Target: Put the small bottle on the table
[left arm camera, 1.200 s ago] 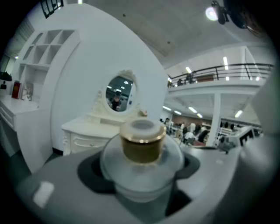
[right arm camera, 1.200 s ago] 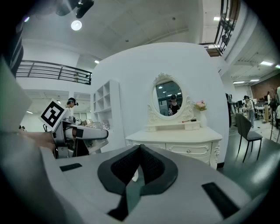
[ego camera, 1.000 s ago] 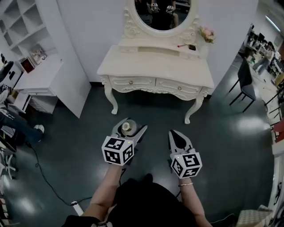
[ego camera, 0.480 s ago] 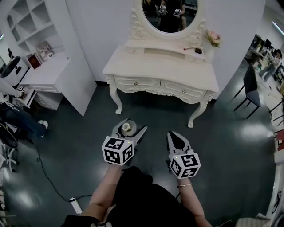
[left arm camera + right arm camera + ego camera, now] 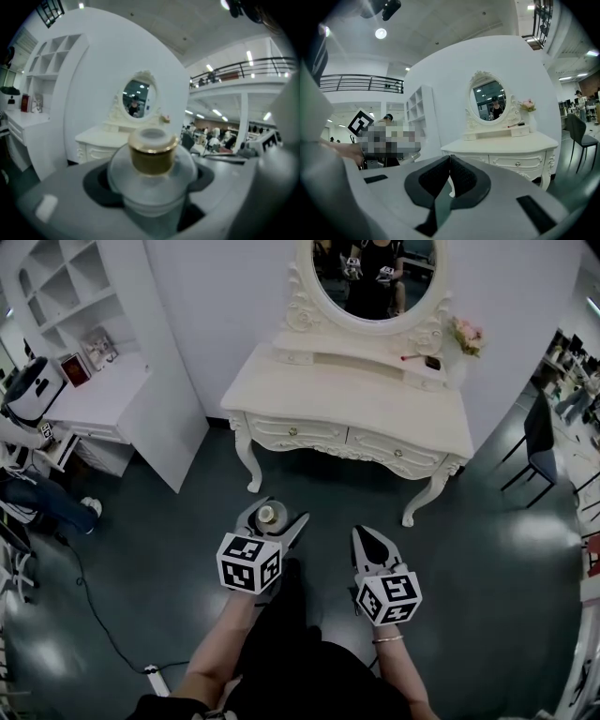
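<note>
A small clear glass bottle (image 5: pixel 269 515) with a gold collar and pale cap stands upright between the jaws of my left gripper (image 5: pixel 272 518), which is shut on it. In the left gripper view the bottle (image 5: pixel 151 172) fills the centre, with the dark pads against its round body. My right gripper (image 5: pixel 373 538) is shut and holds nothing; in the right gripper view its dark pads (image 5: pixel 449 180) meet. The cream dressing table (image 5: pixel 356 409) with an oval mirror stands ahead of both grippers, across a stretch of dark floor. Its top is mostly bare.
A white shelf unit and desk (image 5: pixel 103 399) stand left of the dressing table. Pink flowers (image 5: pixel 467 334) and a small dark item (image 5: pixel 431 362) sit on its back ledge at the right. A chair (image 5: pixel 542 442) is at the far right. A cable (image 5: pixel 94 601) trails on the floor.
The dressing table has shifted right and slightly lower in the head view, so I stand a little nearer. Both grippers hold their pose, with the bottle still in the left one.
</note>
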A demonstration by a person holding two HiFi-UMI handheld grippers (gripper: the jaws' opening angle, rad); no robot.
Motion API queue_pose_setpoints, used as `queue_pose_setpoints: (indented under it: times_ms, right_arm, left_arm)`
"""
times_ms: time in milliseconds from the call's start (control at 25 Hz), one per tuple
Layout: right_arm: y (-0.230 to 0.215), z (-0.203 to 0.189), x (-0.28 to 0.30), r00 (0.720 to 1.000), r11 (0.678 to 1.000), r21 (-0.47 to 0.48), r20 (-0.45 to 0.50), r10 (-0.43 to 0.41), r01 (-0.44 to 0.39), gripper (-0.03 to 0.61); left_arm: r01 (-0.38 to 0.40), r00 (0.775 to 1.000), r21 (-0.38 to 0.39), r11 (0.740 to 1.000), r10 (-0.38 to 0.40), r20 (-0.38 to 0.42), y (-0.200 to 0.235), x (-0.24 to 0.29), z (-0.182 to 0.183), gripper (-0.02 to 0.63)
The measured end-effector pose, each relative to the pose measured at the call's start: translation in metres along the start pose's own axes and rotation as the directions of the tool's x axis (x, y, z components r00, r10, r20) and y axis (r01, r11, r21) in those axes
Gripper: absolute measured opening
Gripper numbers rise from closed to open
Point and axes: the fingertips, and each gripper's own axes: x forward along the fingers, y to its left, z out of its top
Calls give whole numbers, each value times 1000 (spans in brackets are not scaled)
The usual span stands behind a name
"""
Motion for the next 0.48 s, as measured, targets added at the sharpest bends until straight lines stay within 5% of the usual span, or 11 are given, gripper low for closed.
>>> queue_pose_setpoints:
  times_ms: [480]
  right_arm:
    - [-35, 40, 140, 1000, 1000, -6, -7, -13, 13, 5]
  left_arm:
    - [9, 1000, -7, 1000, -10, -21, 103, 104, 45, 337]
